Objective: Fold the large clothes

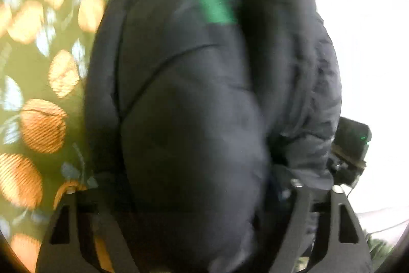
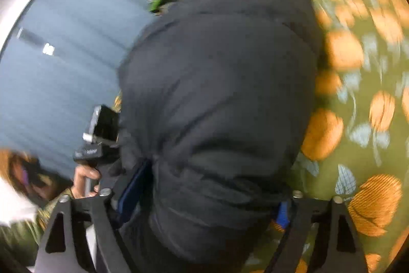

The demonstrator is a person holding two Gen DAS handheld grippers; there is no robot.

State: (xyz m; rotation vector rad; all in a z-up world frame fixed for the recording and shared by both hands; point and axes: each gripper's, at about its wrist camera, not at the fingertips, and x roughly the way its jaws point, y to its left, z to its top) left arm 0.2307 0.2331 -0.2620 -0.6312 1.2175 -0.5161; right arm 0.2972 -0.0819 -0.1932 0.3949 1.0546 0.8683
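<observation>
Dark puffer jacket (image 1: pixel 189 99) bunched between left gripper (image 1: pixel 189 198), right gripper (image 2: pixel 202 198)

A dark jacket (image 1: pixel 189 104) bulged between the left gripper's (image 1: pixel 189 198) fingers, over a green, orange-patterned cloth (image 1: pixel 38 94).

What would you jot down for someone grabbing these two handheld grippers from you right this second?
Left gripper: clamped on a thick bunch of the dark puffy jacket.
Right gripper: also clamped on the jacket, fabric gathered between its fingers.
The jacket is lifted, hanging in front of both cameras above the green bedspread with orange flowers. The views are blurred, so things are moving.
Done: jacket picked up at two points.
Left: lay it flat and fold it; no finished fold shows yet.
</observation>
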